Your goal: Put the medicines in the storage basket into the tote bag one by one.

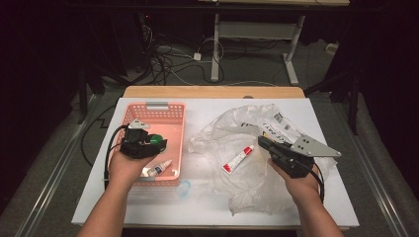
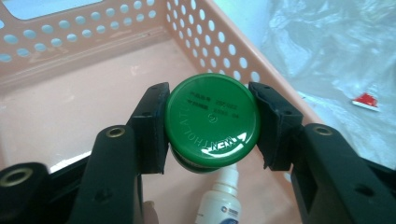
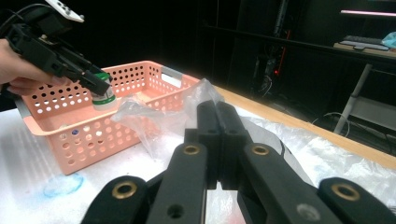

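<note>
My left gripper [image 1: 155,144] hangs over the pink basket [image 1: 175,111], shut on a small jar with a green cap [image 2: 211,119]; the pads press on the cap's two sides. From the right gripper view the jar [image 3: 103,98] hangs just above the basket's rim [image 3: 70,126]. Below it a white dropper bottle [image 2: 219,205] lies on the basket floor. My right gripper [image 3: 217,109] rests on the crumpled clear plastic bag [image 1: 237,128], jaws pressed together, with film standing up from their tips. A white tube with a red cap [image 1: 237,159] lies on the bag, left of that gripper.
A white cover lies on the table [image 1: 207,207]; its wooden far edge [image 1: 212,92] shows behind. A faint blue ring mark [image 1: 184,187] sits in front of the basket. Desk legs and cables stand on the floor beyond.
</note>
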